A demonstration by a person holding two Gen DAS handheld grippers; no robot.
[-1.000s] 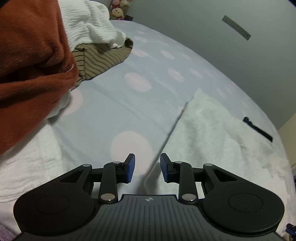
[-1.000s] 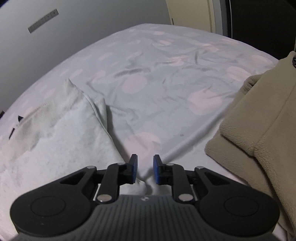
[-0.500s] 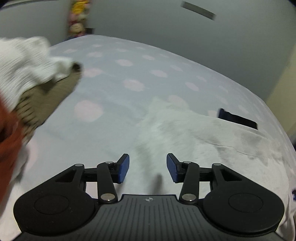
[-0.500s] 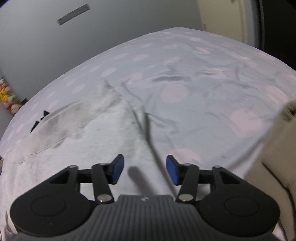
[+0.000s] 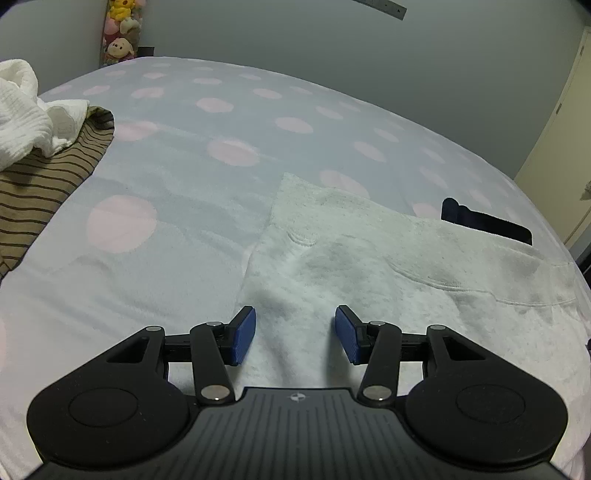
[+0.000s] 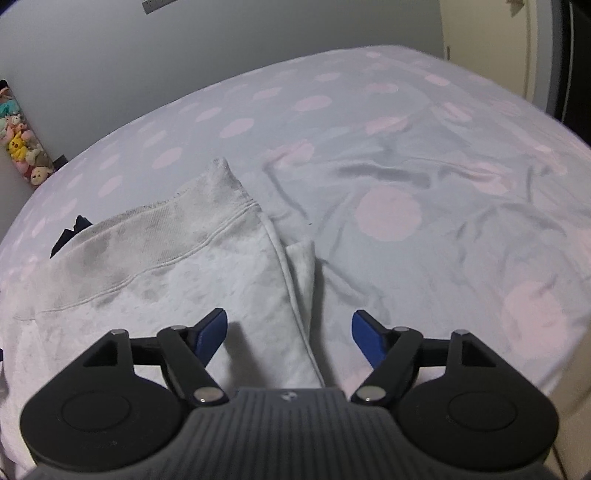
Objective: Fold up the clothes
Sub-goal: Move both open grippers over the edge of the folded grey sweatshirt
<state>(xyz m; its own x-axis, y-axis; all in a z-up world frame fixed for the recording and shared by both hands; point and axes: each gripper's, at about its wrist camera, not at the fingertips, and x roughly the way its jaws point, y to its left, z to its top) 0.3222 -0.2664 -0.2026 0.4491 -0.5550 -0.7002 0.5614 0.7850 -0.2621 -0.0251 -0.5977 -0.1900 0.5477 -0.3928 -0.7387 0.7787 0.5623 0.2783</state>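
Both views swung onto the grey garment, lying crosswise, flat.

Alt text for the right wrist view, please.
The right gripper, jaws opening and empty, hangs over the right edge of a pale grey garment lying flat on a polka-dot bedsheet. A dark item peeks out beyond the garment.

A bed fills most of both views, its pale blue sheet dotted with pink spots and creased on the right-hand side. Behind it runs a plain grey wall carrying a small ruler-like strip (markings too small to read). A column of plush toys stands in the corner, a cream door opposite; the light is dim and even.
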